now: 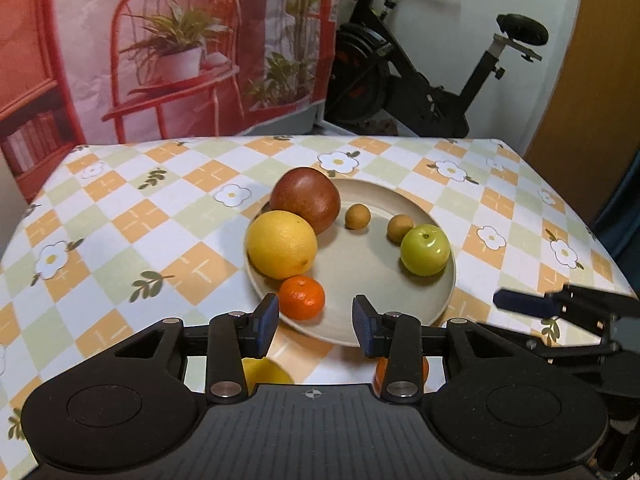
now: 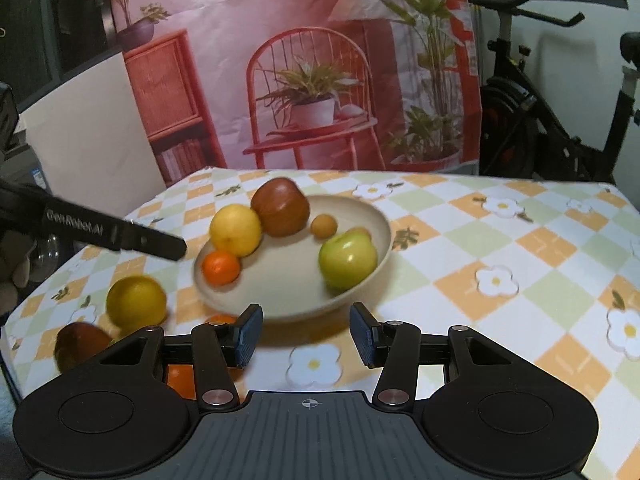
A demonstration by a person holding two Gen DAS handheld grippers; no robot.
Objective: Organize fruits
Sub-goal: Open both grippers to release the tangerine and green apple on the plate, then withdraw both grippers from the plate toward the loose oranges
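Note:
A beige plate (image 1: 360, 272) (image 2: 280, 280) on the checked tablecloth holds a red apple (image 1: 306, 198) (image 2: 280, 208), a large yellow citrus (image 1: 282, 244) (image 2: 235, 230), a tangerine (image 1: 301, 297) (image 2: 221, 267), a green apple (image 1: 425, 250) (image 2: 348, 260) and two small brown fruits (image 1: 357, 216) (image 1: 400, 229). My left gripper (image 1: 316, 322) hangs open over the plate's near rim, with the tangerine just beyond its left pad. My right gripper (image 2: 306, 336) is open in front of the plate, holding nothing. On the cloth lie a second yellow fruit (image 2: 136, 302), a reddish fruit (image 2: 80, 344) and a partly hidden orange (image 2: 180, 376).
An exercise bike (image 1: 420, 80) stands behind the table's far right corner, and a printed backdrop (image 2: 300, 80) hangs behind the far edge. A finger of the left gripper (image 2: 152, 242) reaches in from the left. A finger of the right gripper (image 1: 520, 303) shows beside the plate.

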